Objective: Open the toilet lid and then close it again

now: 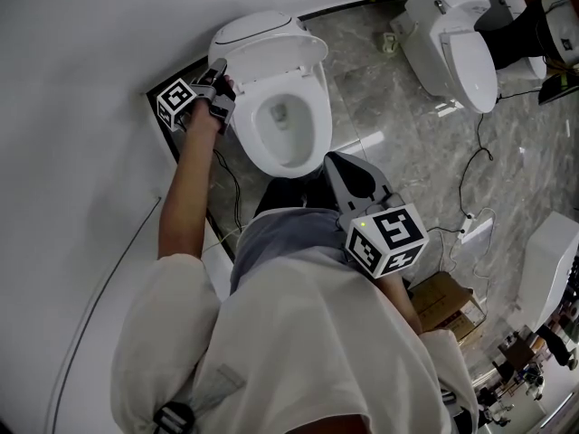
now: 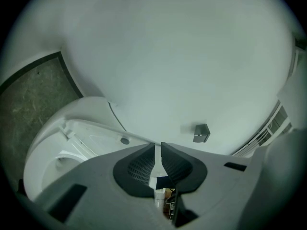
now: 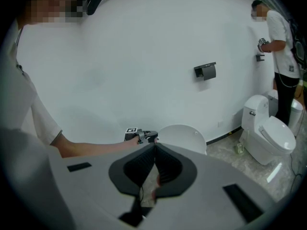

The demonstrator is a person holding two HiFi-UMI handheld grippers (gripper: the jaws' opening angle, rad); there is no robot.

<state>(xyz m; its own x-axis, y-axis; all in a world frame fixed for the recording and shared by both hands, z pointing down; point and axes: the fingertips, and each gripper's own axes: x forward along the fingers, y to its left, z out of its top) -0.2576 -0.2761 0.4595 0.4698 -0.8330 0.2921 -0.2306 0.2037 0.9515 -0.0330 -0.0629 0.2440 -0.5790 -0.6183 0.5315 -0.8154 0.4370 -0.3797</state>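
The white toilet (image 1: 312, 143) stands against the wall with its lid (image 1: 262, 39) raised upright and the bowl showing. My left gripper (image 1: 220, 78) is at the lid's left edge. In the left gripper view the lid (image 2: 103, 135) runs edge-on into the left gripper (image 2: 157, 150), whose pads sit tight on the thin white rim. The right gripper view shows the lid (image 3: 182, 135) with the left gripper (image 3: 144, 136) beside it. My right gripper (image 1: 339, 161) hangs in front of the bowl, near my body. Its pads meet in the right gripper (image 3: 154, 150) with nothing between them.
A second toilet (image 1: 452, 39) stands to the right on the grey marble floor, with cables (image 1: 475, 170) and a cardboard box (image 1: 448, 306) nearby. A paper holder (image 3: 205, 71) is fixed to the white wall. Another person (image 3: 283, 56) stands at the far right.
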